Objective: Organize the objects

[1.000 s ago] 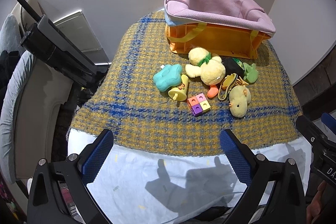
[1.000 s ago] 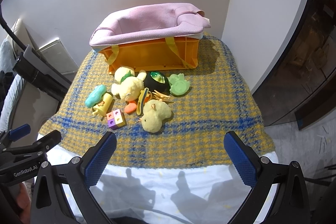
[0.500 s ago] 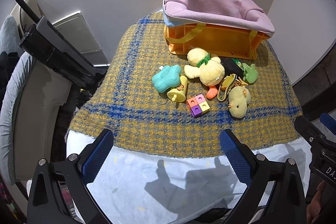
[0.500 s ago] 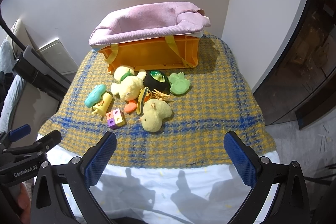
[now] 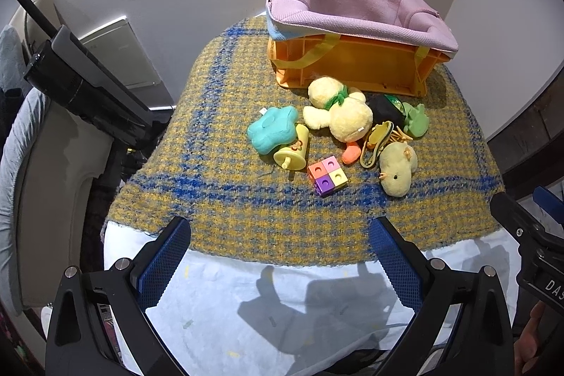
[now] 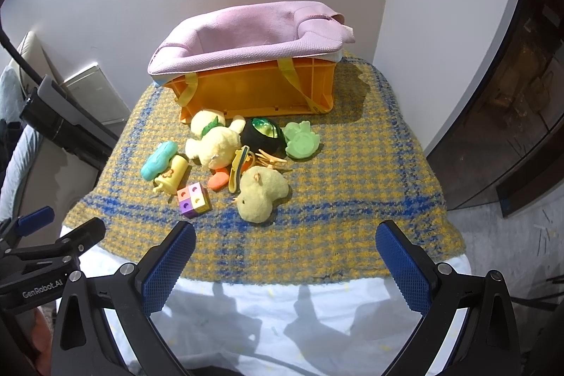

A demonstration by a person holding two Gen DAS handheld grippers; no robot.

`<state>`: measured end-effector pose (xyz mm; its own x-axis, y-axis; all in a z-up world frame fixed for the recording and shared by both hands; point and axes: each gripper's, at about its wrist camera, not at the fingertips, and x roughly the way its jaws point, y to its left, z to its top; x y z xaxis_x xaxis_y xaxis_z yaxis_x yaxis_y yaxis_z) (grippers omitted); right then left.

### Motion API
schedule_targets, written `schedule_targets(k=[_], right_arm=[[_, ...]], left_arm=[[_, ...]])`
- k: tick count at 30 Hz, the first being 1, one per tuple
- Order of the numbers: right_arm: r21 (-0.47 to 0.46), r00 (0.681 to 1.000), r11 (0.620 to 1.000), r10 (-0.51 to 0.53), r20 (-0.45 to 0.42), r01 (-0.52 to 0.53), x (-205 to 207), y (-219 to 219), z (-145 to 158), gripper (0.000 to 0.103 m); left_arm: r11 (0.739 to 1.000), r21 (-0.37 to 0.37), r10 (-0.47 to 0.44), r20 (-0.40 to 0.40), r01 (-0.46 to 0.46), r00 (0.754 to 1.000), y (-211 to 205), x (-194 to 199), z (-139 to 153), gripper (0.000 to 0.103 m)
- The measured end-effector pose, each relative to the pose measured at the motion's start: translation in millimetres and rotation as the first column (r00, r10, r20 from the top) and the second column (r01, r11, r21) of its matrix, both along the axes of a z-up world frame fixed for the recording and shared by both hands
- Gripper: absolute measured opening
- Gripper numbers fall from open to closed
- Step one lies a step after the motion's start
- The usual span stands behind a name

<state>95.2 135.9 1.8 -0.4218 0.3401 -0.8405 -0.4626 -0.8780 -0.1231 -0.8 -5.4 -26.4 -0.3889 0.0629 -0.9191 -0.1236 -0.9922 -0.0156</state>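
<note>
An orange crate (image 5: 352, 66) (image 6: 261, 87) lined with a pink bag stands at the back of the plaid cloth. In front of it lies a pile of toys: a big yellow plush duck (image 5: 338, 115) (image 6: 215, 140), a small yellow plush chick (image 5: 398, 168) (image 6: 261, 192), a teal flower cushion (image 5: 271, 129) (image 6: 158, 159), a yellow bell toy (image 5: 294, 154) (image 6: 172, 178), a coloured cube (image 5: 328, 175) (image 6: 193, 199), a green frog toy (image 5: 416, 122) (image 6: 301, 141) and a black bowl (image 6: 262, 134). My left gripper (image 5: 280, 261) and right gripper (image 6: 285, 265) are open and empty, held short of the toys.
The plaid cloth (image 5: 229, 192) covers a table over a white sheet (image 5: 246, 298). A black stand (image 5: 84, 90) and a white chair are at the left. A dark cabinet (image 6: 511, 94) is at the right, past the table edge. White walls stand behind the crate.
Both grippers have crept slightly forward toward the toys. Nothing on the table has moved.
</note>
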Motion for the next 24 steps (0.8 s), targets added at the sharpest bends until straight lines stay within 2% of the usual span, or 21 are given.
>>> schedule_targets(k=[11,24], right_arm=[[0.002,1.000,1.000,-0.007,-0.010,0.007,-7.5,5.2,-10.6,0.102],[-0.003,1.000,1.000,-0.005,0.016,0.005,-39.2,18.7,-57.6,0.102]], left_arm=[[1.000,0.020,0.002,0.006,-0.002,1.000,-1.2,-8.3,-14.9,0.103],[1.000,0.007,-0.014,-0.001,0.014,1.000,-1.5,-37.4,-58.6,0.103]])
